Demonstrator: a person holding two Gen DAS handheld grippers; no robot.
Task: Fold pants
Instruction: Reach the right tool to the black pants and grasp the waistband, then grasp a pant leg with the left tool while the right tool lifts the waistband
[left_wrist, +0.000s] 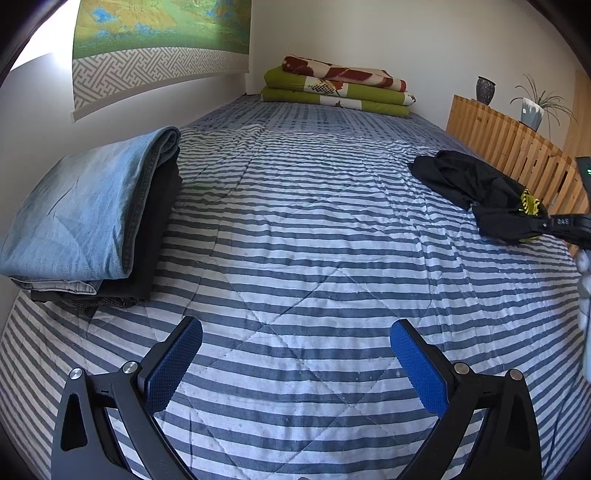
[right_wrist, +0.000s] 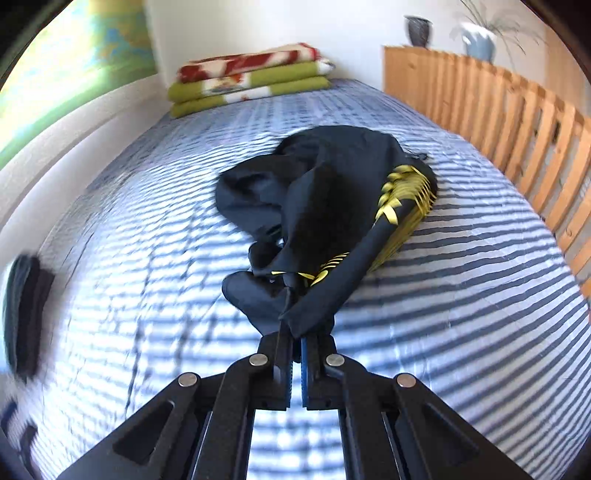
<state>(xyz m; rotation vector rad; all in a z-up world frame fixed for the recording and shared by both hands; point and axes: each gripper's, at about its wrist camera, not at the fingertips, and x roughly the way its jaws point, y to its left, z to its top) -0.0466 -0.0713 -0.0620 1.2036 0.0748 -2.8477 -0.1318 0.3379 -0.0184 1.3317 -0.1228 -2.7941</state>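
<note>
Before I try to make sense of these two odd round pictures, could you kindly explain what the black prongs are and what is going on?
Each picture comes from a wide-angle camera on a hand-held gripper, looking along its two fingers. The left gripper hangs open over the striped bedspread, holding nothing. The right gripper is shut on the crumpled black pants with yellow markings, near the wooden rail. A stack of folded pants lies at the left, and folded blankets at the far end.
</note>
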